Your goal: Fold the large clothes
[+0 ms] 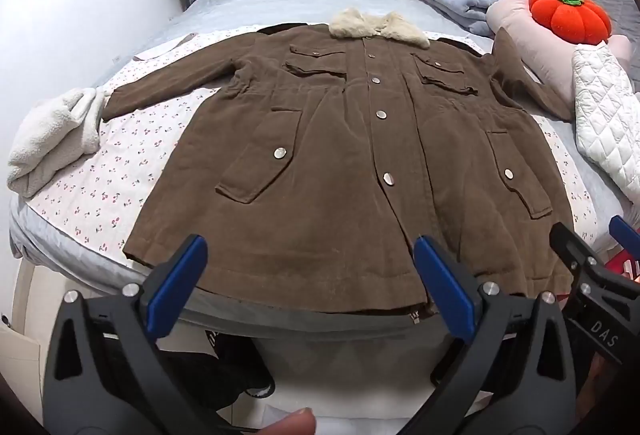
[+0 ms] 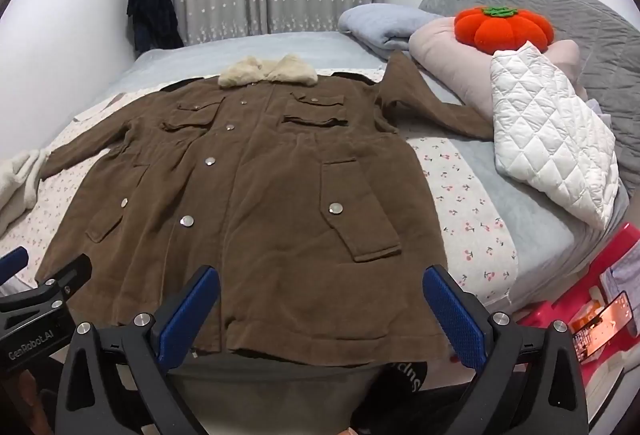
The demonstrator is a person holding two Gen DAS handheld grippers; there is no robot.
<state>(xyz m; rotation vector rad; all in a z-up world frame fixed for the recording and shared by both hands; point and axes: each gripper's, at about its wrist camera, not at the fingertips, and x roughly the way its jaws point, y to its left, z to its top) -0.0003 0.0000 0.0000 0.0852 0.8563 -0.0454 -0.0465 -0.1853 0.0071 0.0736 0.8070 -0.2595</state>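
Observation:
A brown corduroy coat (image 1: pixel 340 155) with a cream fur collar (image 1: pixel 378 25) and metal snap buttons lies face up, spread flat on the bed, sleeves out to both sides. It also shows in the right wrist view (image 2: pixel 256 203). My left gripper (image 1: pixel 310 259) is open and empty, hovering just before the coat's hem. My right gripper (image 2: pixel 322 287) is open and empty, before the hem's right part; it shows at the right edge of the left wrist view (image 1: pixel 588 239). The left gripper shows at the left edge of the right wrist view (image 2: pixel 48 263).
The coat lies on a floral sheet (image 1: pixel 100 191) over a grey bed (image 2: pixel 540 219). A white fleece garment (image 1: pixel 52 139) lies left. A white quilted jacket (image 2: pixel 548 139), pink pillow (image 2: pixel 448 63), orange pumpkin cushion (image 2: pixel 502 29) and folded blue blanket (image 2: pixel 380 25) lie right. A pink stool (image 2: pixel 580 311) stands beside the bed.

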